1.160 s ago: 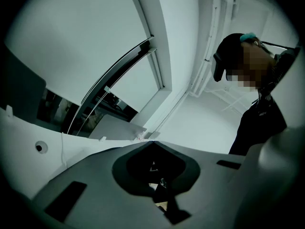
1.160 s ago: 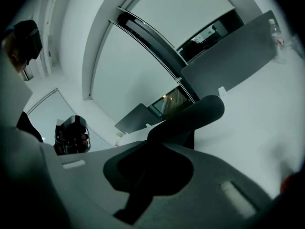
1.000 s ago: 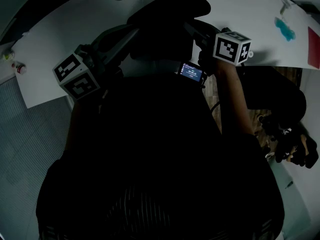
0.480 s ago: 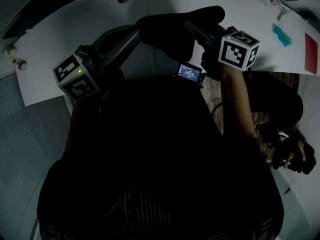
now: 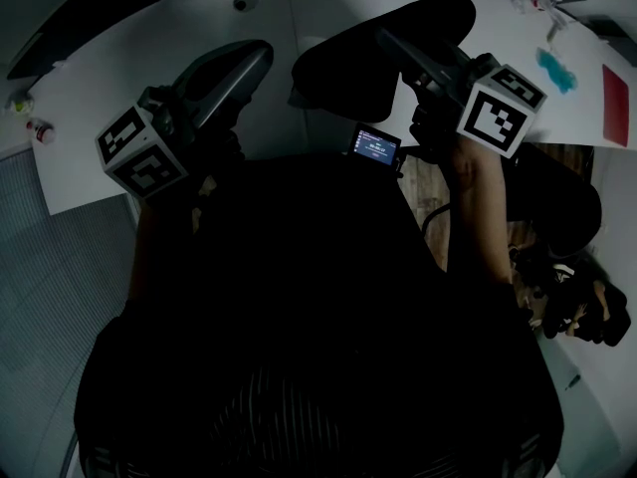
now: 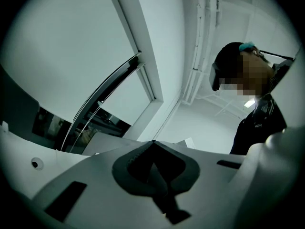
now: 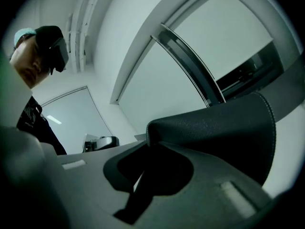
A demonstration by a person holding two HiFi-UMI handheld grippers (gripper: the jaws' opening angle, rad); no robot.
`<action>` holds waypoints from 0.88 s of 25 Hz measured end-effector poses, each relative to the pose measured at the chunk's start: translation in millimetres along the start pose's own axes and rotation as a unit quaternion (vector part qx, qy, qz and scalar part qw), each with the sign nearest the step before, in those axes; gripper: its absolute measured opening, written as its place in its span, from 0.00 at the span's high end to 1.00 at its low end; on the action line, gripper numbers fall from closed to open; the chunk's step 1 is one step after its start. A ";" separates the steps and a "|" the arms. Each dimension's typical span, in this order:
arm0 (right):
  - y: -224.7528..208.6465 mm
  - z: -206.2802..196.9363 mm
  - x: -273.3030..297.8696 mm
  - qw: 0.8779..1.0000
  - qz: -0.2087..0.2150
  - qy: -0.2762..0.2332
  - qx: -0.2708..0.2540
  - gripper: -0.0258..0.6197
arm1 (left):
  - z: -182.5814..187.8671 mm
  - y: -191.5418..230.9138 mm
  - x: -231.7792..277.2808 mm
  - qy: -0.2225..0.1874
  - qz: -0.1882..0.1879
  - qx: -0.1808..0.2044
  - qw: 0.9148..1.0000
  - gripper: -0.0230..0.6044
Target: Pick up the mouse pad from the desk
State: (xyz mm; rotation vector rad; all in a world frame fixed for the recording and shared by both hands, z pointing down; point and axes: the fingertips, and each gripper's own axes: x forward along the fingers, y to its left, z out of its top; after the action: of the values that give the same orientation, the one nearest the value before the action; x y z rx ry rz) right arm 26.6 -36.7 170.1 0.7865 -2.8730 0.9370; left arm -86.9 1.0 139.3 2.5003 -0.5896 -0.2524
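Mouse pad [image 5: 363, 63] was off the desk [image 5: 119, 78] and hung in the air above it, clamped by one end in your right gripper [image 5: 393, 43]. In the right gripper view the two jaws were pressed together on the pad's dark, stitched edge, and the rest of the sheet spread away from the tips toward the right of that view. No part of the pad could be seen resting on the white surface below.

Your left gripper [image 5: 254, 56] was closed and empty. In the left gripper view its jaws met at the tips with nothing between them, and only the wall and the window frames showed beyond.

Note the relation that governs the next move. In the head view the pad's long axis ran from the right gripper across toward the left one. Its free end sat near the left gripper's tips but apart from them, with bare desk showing in the gap. The right hand alone carried the load; the left hand was the nearer one to the unsupported end.

Judged from this layout, the pickup was essentially complete. The free end could droop, since the grip sat at one edge only.
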 end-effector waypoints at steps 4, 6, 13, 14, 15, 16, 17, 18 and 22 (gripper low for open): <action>12.2 10.1 -5.0 1.000 0.014 -0.009 0.000 0.93 | 5.4 -4.9 2.3 -0.008 -0.007 0.002 1.000 0.95; 15.0 11.6 -4.2 1.000 0.024 -0.017 0.004 0.94 | 4.6 -4.7 2.3 -0.012 -0.011 0.004 1.000 0.95; 36.0 24.6 -0.7 0.998 0.050 -0.025 0.000 0.94 | 19.8 -10.9 -7.7 -0.022 -0.006 0.013 1.000 0.95; 40.3 27.4 0.2 0.998 0.053 -0.024 -0.005 0.93 | 24.0 -11.7 -8.6 -0.025 -0.004 0.015 1.000 0.95; 43.7 29.4 0.9 0.998 0.054 -0.023 -0.010 0.94 | 27.4 -12.4 -8.9 -0.027 -0.003 0.016 0.999 0.95; 45.7 30.2 1.5 0.998 0.054 -0.021 -0.015 0.94 | 29.4 -13.0 -8.7 -0.029 -0.002 0.017 0.999 0.95; 46.8 29.9 1.8 0.998 0.054 -0.020 -0.017 0.94 | 29.9 -13.7 -8.2 -0.031 -0.003 0.017 0.999 0.95; 47.3 29.3 1.8 0.998 0.053 -0.018 -0.019 0.93 | 29.4 -14.4 -7.7 -0.031 -0.004 0.017 0.999 0.95; 47.3 30.7 2.3 0.998 0.052 -0.019 -0.019 0.93 | 27.9 -12.6 -8.9 -0.031 -0.003 0.013 0.999 0.95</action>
State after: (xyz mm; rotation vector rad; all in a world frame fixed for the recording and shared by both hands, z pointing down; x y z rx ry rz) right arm 6.5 -22.0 119.4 0.6636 -2.9804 0.8849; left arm -98.6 1.3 109.6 2.5281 -0.6132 -0.3274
